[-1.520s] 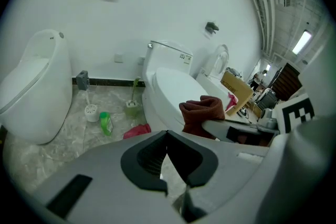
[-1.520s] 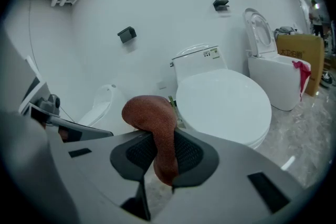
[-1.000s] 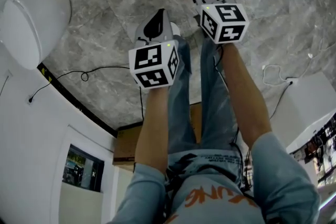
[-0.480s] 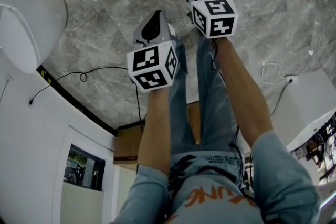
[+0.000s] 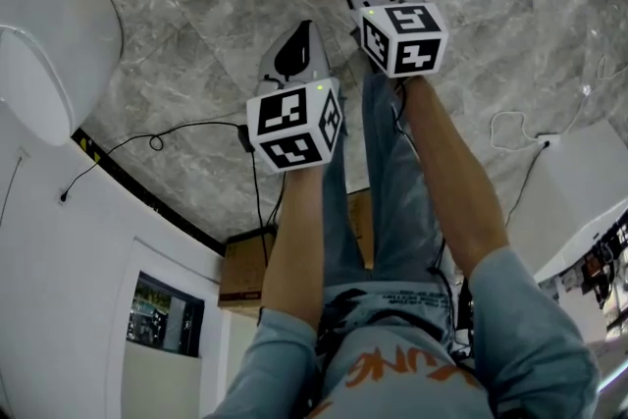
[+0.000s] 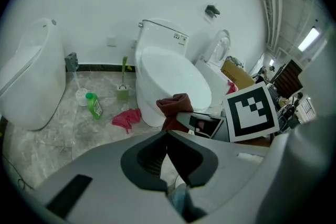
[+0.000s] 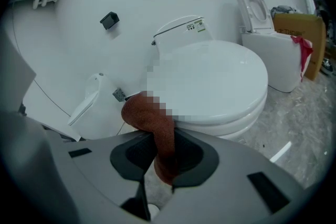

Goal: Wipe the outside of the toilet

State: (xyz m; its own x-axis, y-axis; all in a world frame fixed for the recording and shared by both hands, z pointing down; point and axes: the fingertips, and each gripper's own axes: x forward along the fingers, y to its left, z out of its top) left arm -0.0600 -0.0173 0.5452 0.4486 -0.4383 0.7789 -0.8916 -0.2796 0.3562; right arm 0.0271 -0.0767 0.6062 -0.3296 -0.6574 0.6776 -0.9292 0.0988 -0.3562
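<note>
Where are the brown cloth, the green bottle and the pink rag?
brown cloth (image 7: 164,144), right gripper view, on the fold pinched between the jaws.
green bottle (image 6: 95,107), left gripper view, on its body.
pink rag (image 6: 125,118), left gripper view, on its crumpled middle.

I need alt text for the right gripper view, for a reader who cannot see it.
The right gripper holds a dark red cloth between its shut jaws, just in front of a white toilet with its lid down. A second toilet with its lid up stands behind at the right.
</note>
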